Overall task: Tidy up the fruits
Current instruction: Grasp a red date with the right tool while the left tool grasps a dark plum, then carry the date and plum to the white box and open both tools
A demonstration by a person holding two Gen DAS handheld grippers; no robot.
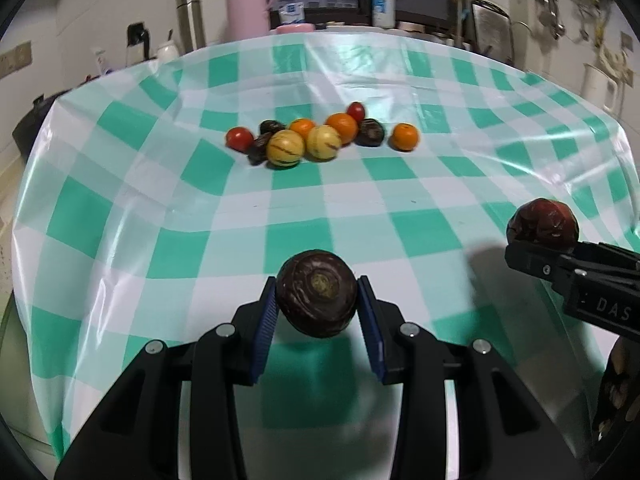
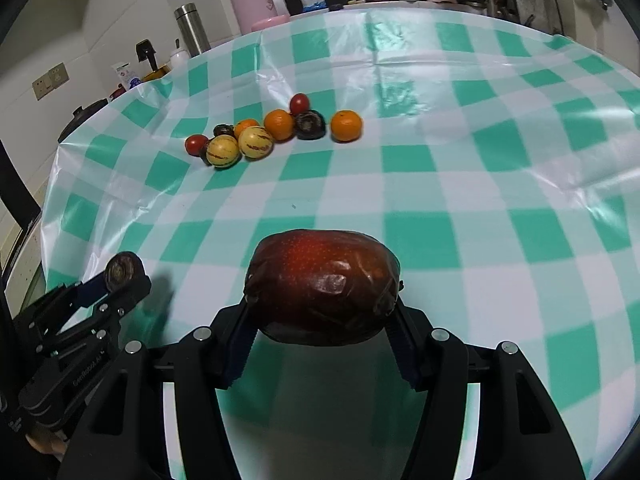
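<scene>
My left gripper (image 1: 317,304) is shut on a dark purple round fruit (image 1: 317,294), held above the green-and-white checked tablecloth (image 1: 400,184). My right gripper (image 2: 322,320) is shut on a large dark red apple in clear wrap (image 2: 322,288). The right gripper with its apple (image 1: 542,222) shows at the right edge of the left wrist view, and the left gripper with its purple fruit (image 2: 122,270) shows at lower left of the right wrist view. Far ahead lies a cluster of fruit (image 1: 320,136): oranges, small red tomatoes, dark purple fruits and two yellow striped melons (image 2: 240,146).
Behind the table stand a pink flask (image 1: 246,4), a steel bottle (image 1: 190,22), a white lotion bottle (image 1: 383,0) and kitchen clutter. A white jug (image 1: 598,88) stands at the right. A wide stretch of cloth separates both grippers from the fruit cluster.
</scene>
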